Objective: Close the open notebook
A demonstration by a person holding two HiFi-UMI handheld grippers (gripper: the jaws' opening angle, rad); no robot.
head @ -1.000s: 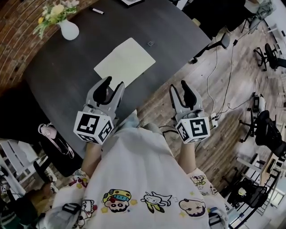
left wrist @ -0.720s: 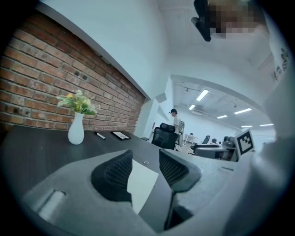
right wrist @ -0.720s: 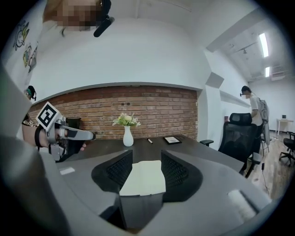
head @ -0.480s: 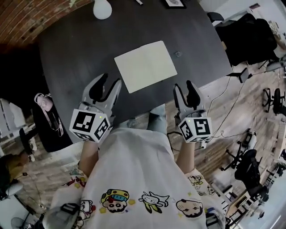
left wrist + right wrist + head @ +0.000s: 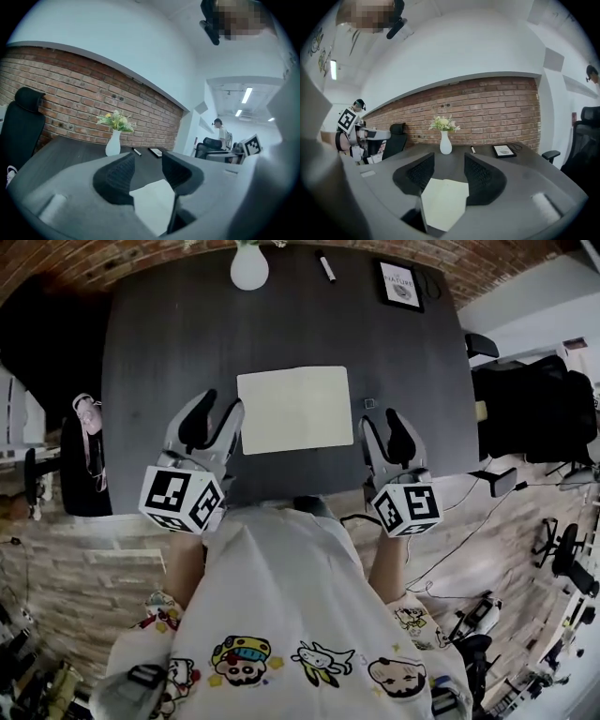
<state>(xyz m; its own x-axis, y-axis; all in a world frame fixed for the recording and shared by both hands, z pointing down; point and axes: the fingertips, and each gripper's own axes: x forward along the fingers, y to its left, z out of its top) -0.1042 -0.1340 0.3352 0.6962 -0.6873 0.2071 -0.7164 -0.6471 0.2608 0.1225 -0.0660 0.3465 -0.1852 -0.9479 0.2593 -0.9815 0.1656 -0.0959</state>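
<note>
The open notebook [image 5: 293,410] lies flat on the dark grey table [image 5: 169,343], its pale blank pages facing up. My left gripper [image 5: 217,407] hovers by its left edge, jaws open and empty. At the notebook's lower right corner my right gripper [image 5: 382,420] is wide open, also empty. In the left gripper view the left gripper [image 5: 147,161] shows the notebook [image 5: 152,201] on the table beyond its gap. The right gripper view looks past the right gripper [image 5: 449,164] onto the same notebook [image 5: 443,201]. Neither gripper touches it.
A white vase with flowers [image 5: 249,266], a pen [image 5: 325,265] and a framed tablet [image 5: 401,284] stand along the table's far side by the brick wall. A small dark object [image 5: 369,403] lies right of the notebook. Black office chairs [image 5: 84,456] flank the table.
The head view has swung, so the notebook now lies square ahead instead of off to the upper right. Both grippers have come up to the notebook's sides. The right jaws stand slightly wider.
</note>
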